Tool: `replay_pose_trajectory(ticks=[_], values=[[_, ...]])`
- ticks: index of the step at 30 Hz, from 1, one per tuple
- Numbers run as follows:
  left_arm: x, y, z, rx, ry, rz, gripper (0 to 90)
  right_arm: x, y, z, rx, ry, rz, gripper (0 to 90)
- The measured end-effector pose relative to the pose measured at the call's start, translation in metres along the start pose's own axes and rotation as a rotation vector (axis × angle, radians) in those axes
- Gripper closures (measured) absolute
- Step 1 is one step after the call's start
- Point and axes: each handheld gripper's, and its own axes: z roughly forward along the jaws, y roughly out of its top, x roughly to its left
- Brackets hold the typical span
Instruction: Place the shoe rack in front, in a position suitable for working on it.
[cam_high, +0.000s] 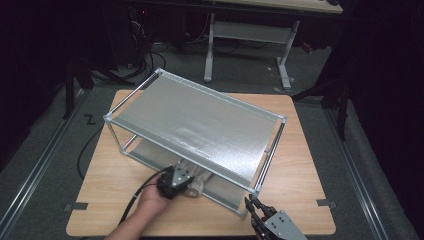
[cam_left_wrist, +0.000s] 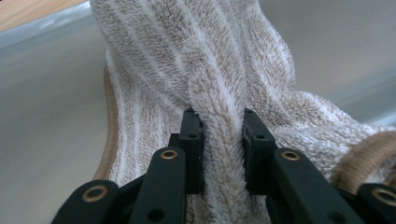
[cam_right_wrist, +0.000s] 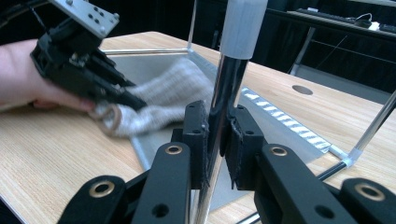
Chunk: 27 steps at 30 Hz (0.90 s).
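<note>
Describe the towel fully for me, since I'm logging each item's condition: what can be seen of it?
The towel is terry cloth, beige with thin white stripes and a tan bound hem. It looks soft and thick, bunched into folds rather than spread flat. It lies at the front edge of the rack's lower shelf, partly under the upper shelf. The left gripper is shut on a raised fold of it, the pads pressing the pile from both sides. In the right gripper view a rolled end with the hem hangs beside that gripper's jaws.
</note>
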Motion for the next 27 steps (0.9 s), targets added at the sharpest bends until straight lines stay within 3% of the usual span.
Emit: replay_pose_trajectory(ticks=[6, 12, 15, 17, 27], values=[[-0.046, 0.022, 0.012, -0.041, -0.099, 0.031, 73.6, 0.0, 0.0, 0.0, -0.001, 0.004, 0.0, 79.2], [-0.075, 0.036, 0.021, -0.065, -0.159, 0.057, 73.3, 0.0, 0.0, 0.0, -0.001, 0.004, -0.001, 79.2], [-0.078, 0.039, 0.02, -0.063, -0.161, 0.061, 72.8, 0.0, 0.0, 0.0, -0.001, 0.004, -0.001, 79.2], [-0.077, 0.037, 0.017, -0.086, -0.157, 0.04, 73.4, 0.0, 0.0, 0.0, -0.001, 0.004, -0.002, 79.2], [-0.047, 0.017, -0.024, -0.195, -0.087, -0.018, 76.7, 0.0, 0.0, 0.0, -0.001, 0.003, -0.003, 79.1]])
